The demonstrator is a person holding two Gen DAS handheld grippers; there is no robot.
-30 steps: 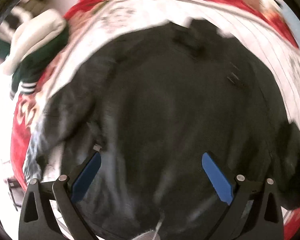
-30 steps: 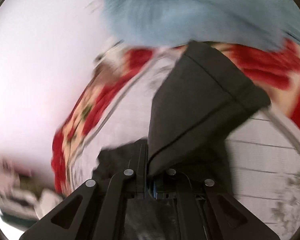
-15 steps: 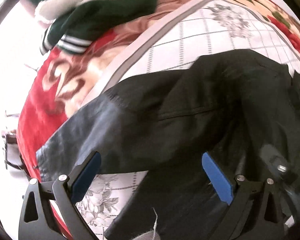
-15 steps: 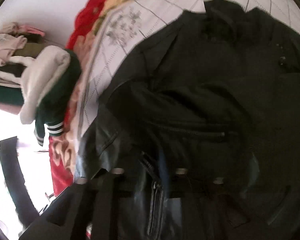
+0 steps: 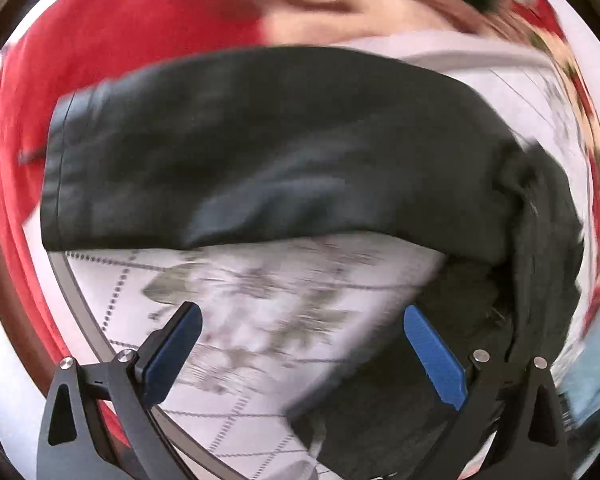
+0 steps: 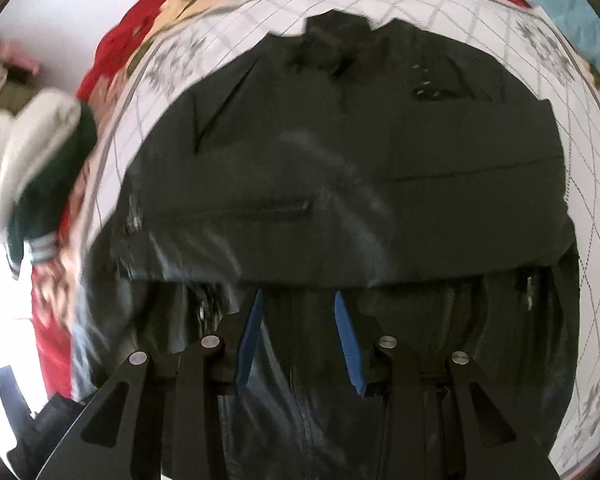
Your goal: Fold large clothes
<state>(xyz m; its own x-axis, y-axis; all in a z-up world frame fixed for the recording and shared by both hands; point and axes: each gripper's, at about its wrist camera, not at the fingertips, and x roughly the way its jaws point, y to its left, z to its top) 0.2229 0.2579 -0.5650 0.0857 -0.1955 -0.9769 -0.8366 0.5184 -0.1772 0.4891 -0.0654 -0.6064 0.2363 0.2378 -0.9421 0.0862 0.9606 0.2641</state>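
A black leather jacket (image 6: 340,168) lies spread on a bed, one sleeve folded across its front. In the left wrist view that same jacket's other sleeve (image 5: 260,152) stretches out to the left over the bedspread. My left gripper (image 5: 300,316) is wide open and empty, above the white floral sheet just below the sleeve. My right gripper (image 6: 298,300) is partly open and empty, low over the jacket's lower front near the zipper.
The bed has a white checked floral sheet (image 5: 260,320) with a red flowered border (image 5: 100,32). A green and white garment (image 6: 36,176) lies at the bed's left side. A light blue cloth (image 6: 572,4) shows at the far right.
My right gripper has let go of the sleeve it held and opened; that sleeve now lies across the jacket. My left gripper swung left toward the other sleeve, still open.
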